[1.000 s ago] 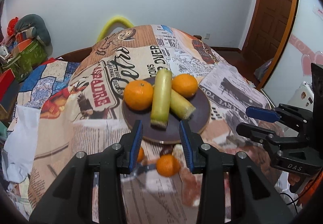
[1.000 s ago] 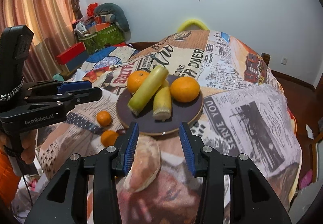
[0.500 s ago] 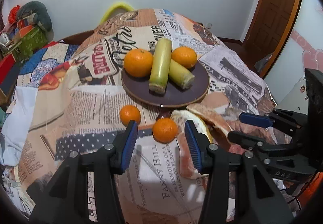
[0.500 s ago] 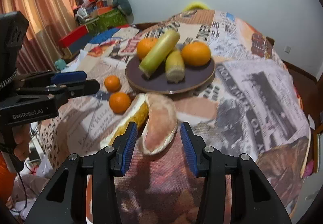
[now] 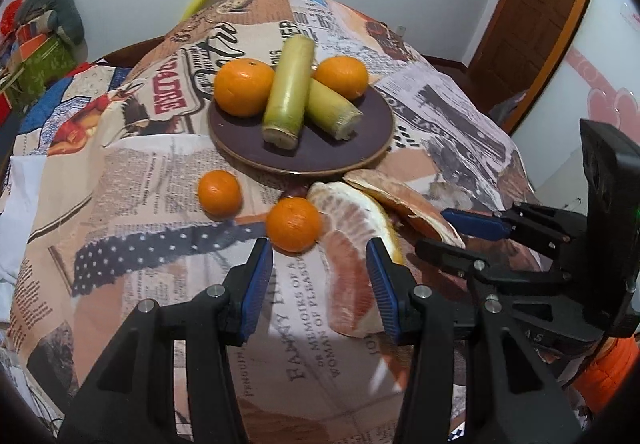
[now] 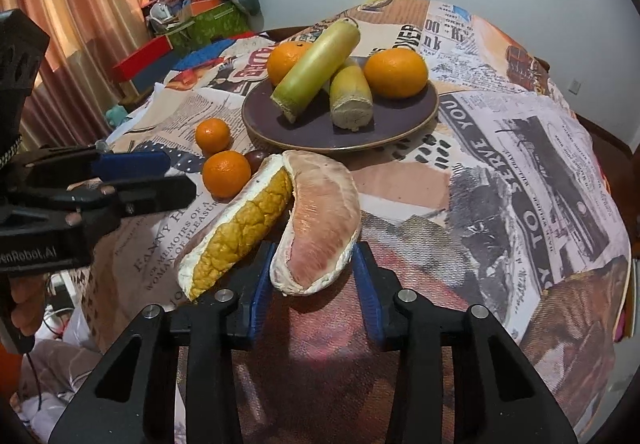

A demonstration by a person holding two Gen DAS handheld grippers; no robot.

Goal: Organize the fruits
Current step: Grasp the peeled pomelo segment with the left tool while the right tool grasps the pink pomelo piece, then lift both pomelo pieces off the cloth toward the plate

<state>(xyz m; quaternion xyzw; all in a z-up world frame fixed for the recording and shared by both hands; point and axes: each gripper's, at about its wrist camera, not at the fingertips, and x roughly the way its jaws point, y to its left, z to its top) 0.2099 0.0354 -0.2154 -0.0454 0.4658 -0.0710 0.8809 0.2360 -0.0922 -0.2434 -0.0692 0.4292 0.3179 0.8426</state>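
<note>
Straddling peeled pomelo wedge (image 6: 320, 220), right gripper (image 6: 314, 276) fingers stood apart; left gripper (image 5: 318, 284) likewise apart; squeeze looked next.

Left wrist view: looks forward and down between its own fingers (image 5: 262, 276), close over the table's near-left edge.
Right wrist view: same forward tilt, close in at the near-right.
Shared ground: plate (image 5: 372, 148) (image 6: 424, 120), both pomelo pieces (image 5: 352, 244) (image 6: 320, 228), small oranges (image 5: 294, 224) (image 6: 226, 174).
Cross-sight: each view catches the other gripper at its edge.
</note>
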